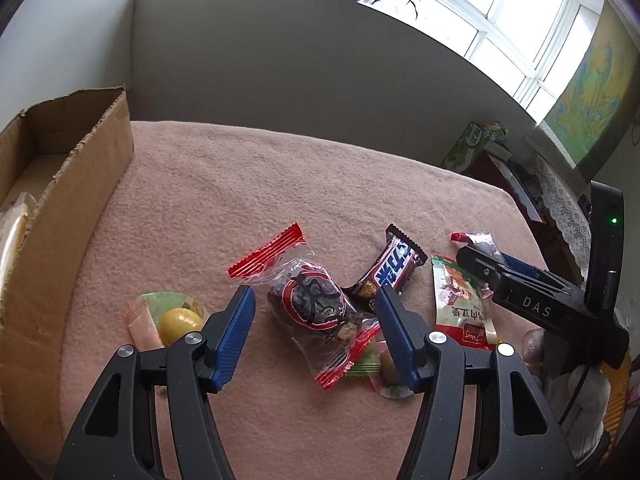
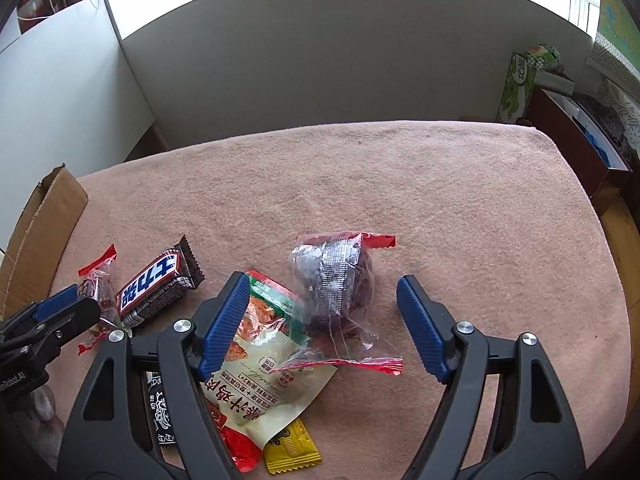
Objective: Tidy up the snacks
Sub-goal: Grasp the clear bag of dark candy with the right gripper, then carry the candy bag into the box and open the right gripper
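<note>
Loose snacks lie on a pink towel. My left gripper (image 1: 316,336) is open over a dark pastry in a clear, red-ended wrapper (image 1: 312,304); its pads stand on either side of it, apart. A brown chocolate bar (image 1: 394,266) and a red-green-white pouch (image 1: 460,304) lie to the right. My right gripper (image 2: 324,324) is open over a second wrapped dark pastry (image 2: 336,280); neither pad touches it. Its left finger hangs above the pouch (image 2: 264,364). Each gripper shows in the other's view: the right gripper (image 1: 492,258) and the left gripper (image 2: 72,308).
An open cardboard box (image 1: 80,184) stands at the towel's left edge, with something pale inside. A yellow round sweet (image 1: 180,320) and small green candies (image 1: 366,364) lie near my left gripper. A yellow sachet (image 2: 292,450) and a black sachet (image 2: 160,412) lie beside the pouch. Cluttered furniture stands beyond the right edge.
</note>
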